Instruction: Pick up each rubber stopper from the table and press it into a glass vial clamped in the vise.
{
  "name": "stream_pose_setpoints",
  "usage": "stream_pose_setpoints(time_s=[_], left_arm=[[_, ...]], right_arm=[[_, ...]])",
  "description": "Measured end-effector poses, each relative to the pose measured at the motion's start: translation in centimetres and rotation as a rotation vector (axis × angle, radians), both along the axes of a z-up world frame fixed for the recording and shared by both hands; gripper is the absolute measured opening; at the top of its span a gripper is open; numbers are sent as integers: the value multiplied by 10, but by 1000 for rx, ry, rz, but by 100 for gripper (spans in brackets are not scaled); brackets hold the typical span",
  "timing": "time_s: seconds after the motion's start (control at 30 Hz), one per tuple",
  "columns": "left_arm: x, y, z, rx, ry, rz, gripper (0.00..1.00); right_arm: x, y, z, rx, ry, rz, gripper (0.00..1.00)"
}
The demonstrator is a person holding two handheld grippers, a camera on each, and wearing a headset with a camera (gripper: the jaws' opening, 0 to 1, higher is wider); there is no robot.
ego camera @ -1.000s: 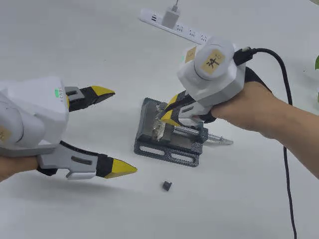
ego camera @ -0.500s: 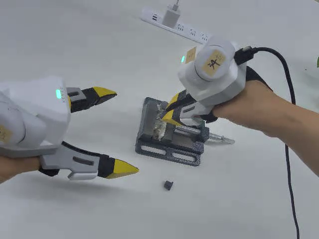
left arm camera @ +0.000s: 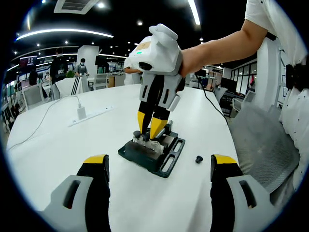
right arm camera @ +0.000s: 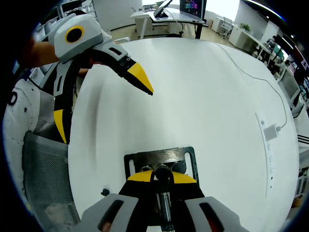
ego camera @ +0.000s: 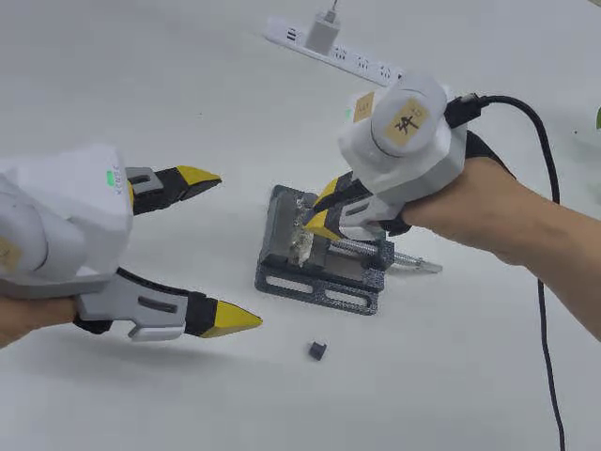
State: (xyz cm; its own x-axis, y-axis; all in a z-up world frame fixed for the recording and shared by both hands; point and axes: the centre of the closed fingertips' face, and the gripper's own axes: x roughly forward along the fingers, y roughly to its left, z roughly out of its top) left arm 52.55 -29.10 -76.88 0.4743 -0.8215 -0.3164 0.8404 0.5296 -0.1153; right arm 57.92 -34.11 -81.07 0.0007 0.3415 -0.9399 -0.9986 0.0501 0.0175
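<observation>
Change over the last second: very little.

- Right gripper (ego camera: 315, 218) stays tips-down on the vise (ego camera: 319, 282). Its body has shifted slightly up and to the right in the head view, but the tips have not left the vial (ego camera: 300, 246).
- In the right gripper view the jaws are drawn nearly together around a dark stopper (right arm camera: 163, 172), directly over the vise.
- A dark cap (right arm camera: 178, 166) sits just beside it. Cannot tell whether that is a stopper already seated.
- Left gripper (ego camera: 237, 249) still hangs well to the side of the vise, above the surface (ego camera: 188, 75). Jaws are spread wide and hold nothing.
- Spare stopper (ego camera: 316, 350) lies on the surface near the front edge of the vise, unmoved.

Reading: the press-in step is still under way, and the hold with no lift suggests steady downward pressure. How deep the stopper sits is hidden by the tips, so the seating is unconfirmed. At least the spare stopper remains to be picked up.
</observation>
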Motion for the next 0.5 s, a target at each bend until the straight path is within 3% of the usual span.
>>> stream_pose_setpoints(time_s=[0.27,0.5], left_arm=[[-1,1,-1,5,3,0,86],[-3,2,-2,11,5,-4,86]], right_arm=[[2,-2,0,13,2,-11,11],[2,-1,12,46,-6,-26,8]])
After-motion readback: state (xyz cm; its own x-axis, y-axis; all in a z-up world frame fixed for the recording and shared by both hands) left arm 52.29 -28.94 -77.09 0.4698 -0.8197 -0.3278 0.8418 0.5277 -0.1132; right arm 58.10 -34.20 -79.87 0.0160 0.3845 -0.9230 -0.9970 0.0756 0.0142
